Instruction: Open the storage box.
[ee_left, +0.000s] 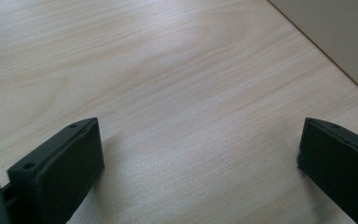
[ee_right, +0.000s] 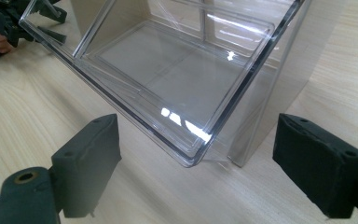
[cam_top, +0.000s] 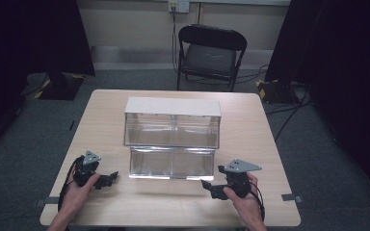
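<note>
A clear plastic two-tier bin organiser [cam_top: 172, 137] with a white top stands in the middle of the wooden table [cam_top: 250, 130]. My left gripper [cam_top: 107, 179] rests near the front left, open, nothing between its jaws; its own view [ee_left: 200, 158] looks down on bare wood with the organiser's corner [ee_left: 335, 32] at top right. My right gripper [cam_top: 211, 187] sits at the front right, open and empty. In the right gripper view [ee_right: 196, 168] the lower clear bin [ee_right: 168, 79] lies just ahead of the jaws, and the left gripper [ee_right: 9, 21] shows at top left.
A black folding chair [cam_top: 211, 55] stands behind the table. Dark curtains hang on both sides, and cables run across the grey floor at the right. Bare tabletop lies in front of the organiser, between the two grippers.
</note>
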`<move>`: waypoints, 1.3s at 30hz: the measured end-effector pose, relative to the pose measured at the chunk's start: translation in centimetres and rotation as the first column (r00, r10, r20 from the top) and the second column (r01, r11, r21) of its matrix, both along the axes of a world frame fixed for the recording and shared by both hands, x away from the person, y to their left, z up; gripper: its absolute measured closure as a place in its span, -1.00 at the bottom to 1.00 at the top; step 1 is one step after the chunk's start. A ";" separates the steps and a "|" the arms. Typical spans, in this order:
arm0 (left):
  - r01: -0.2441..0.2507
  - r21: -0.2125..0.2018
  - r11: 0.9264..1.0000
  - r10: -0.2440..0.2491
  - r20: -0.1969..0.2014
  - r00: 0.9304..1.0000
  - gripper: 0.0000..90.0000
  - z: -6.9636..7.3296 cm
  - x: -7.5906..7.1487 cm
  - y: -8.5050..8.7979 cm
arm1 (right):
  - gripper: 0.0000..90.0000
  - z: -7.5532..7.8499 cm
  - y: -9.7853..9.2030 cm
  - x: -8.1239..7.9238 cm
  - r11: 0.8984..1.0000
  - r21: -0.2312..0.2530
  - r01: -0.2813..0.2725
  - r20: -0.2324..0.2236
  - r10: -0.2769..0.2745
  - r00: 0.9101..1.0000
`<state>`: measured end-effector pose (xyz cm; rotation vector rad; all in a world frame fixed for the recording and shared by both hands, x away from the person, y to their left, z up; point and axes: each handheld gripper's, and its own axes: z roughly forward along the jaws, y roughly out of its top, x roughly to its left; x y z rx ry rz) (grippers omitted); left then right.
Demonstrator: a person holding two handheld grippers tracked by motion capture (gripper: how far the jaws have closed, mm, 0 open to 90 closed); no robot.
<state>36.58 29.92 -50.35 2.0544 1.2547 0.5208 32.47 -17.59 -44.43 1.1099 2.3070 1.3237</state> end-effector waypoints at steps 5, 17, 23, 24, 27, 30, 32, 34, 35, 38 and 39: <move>0.000 0.000 1.000 0.000 0.000 1.000 -1.00 0.0 0.0 0.0 | -0.64 -0.5 0.4 0.1 1.000 -0.016 0.002 -0.009 -0.003 1.000; 0.000 0.000 1.000 0.000 0.000 1.000 -1.00 0.0 0.0 0.0 | -0.61 -1.5 1.1 0.7 0.999 -0.038 0.004 -0.035 -0.006 0.999; 0.000 0.000 1.000 0.000 0.000 1.000 -1.00 0.0 0.0 0.0 | -0.60 -1.7 1.2 0.8 0.999 -0.035 0.017 -0.030 -0.019 0.999; 0.000 0.000 1.000 0.000 0.000 1.000 -1.00 0.0 0.0 0.0 | -0.60 -1.7 1.2 0.8 0.999 -0.035 0.017 -0.030 -0.019 0.999; 0.000 0.000 1.000 0.000 0.000 1.000 -1.00 0.0 0.0 0.0 | -0.59 -1.9 1.3 0.9 0.999 -0.036 0.026 -0.029 -0.027 0.999; 0.000 0.000 1.000 0.000 0.000 1.000 -1.00 0.0 0.0 0.0 | -0.60 -1.9 1.3 1.0 0.999 -0.033 0.028 -0.030 -0.029 0.999; 0.000 0.000 1.000 0.000 0.000 1.000 -1.00 0.0 0.0 0.0 | -0.60 -1.9 1.3 0.9 0.999 -0.023 0.026 -0.032 -0.027 0.999; 0.000 0.000 1.000 0.000 0.000 1.000 -1.00 0.0 0.0 0.0 | -0.60 -1.9 1.3 0.9 0.999 -0.022 0.024 -0.029 -0.025 0.999; 0.000 0.000 1.000 0.000 0.000 1.000 -1.00 0.0 0.0 0.0 | -0.60 -1.9 1.3 0.9 0.999 -0.022 0.024 -0.029 -0.025 0.999; 0.000 0.001 1.000 0.000 0.000 1.000 -1.00 0.0 0.0 0.0 | -0.60 -1.9 1.3 0.8 1.000 -0.019 0.021 -0.023 -0.021 1.000; 0.000 0.001 1.000 0.000 0.000 1.000 -1.00 0.0 0.0 0.0 | -0.60 -1.8 1.3 0.8 1.000 -0.019 0.023 -0.025 -0.023 0.999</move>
